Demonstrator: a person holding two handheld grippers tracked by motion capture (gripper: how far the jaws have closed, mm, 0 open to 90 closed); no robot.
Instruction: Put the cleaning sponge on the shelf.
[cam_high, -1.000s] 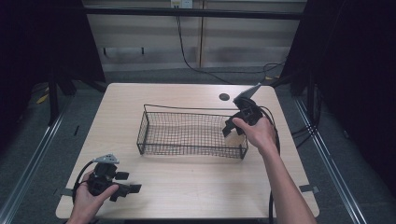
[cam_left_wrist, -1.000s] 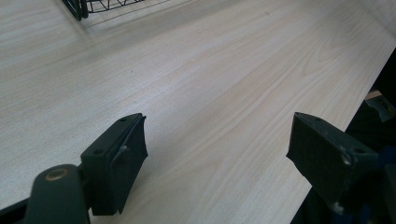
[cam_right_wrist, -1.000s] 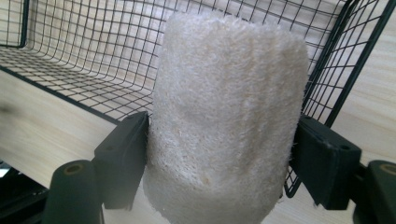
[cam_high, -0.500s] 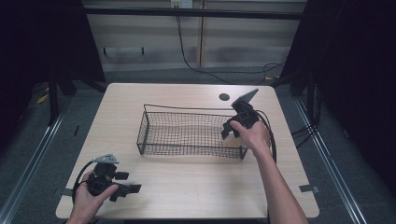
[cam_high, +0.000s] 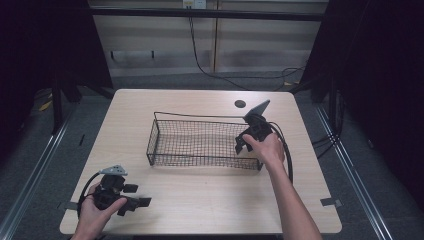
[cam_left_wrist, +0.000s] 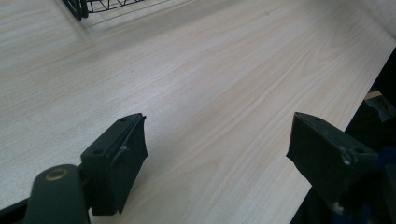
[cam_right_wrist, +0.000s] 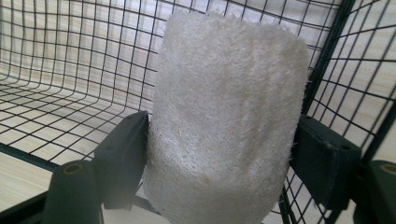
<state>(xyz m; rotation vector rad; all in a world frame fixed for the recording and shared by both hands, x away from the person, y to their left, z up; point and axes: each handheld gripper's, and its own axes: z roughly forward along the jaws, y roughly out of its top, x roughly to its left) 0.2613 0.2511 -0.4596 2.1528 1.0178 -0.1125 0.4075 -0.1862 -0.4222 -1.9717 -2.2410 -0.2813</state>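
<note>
The right gripper (cam_right_wrist: 219, 154) is seen clamped on a loofah sponge (cam_right_wrist: 224, 121), both black jaws pressed flat against its sides. The sponge is off-white to cream, roughly cylindrical, and held upright between the jaws; its surface is coarse and fibrous, with a fuzzy outline and a faintly netted weave visible on the lower part. Its top is rounded, and its lower end passes out of the bottom of the right gripper view. The sponge is held inside the black wire basket (cam_high: 200, 145), close to the basket's right end, with mesh walls seen behind it and to its right and the mesh floor spread out to its left. In the high view, the right gripper (cam_high: 248, 142) is shown tilted down into the basket's right end, with the right hand (cam_high: 267, 150) over the rim. The basket stands on the light wooden table (cam_high: 200, 200), towards its far half. The left gripper (cam_left_wrist: 215, 154) is shown with its jaws spread wide and nothing between them, above bare tabletop; in the high view it (cam_high: 137, 202) lies near the table's front left corner in the left hand (cam_high: 97, 210), well apart from the basket.
</note>
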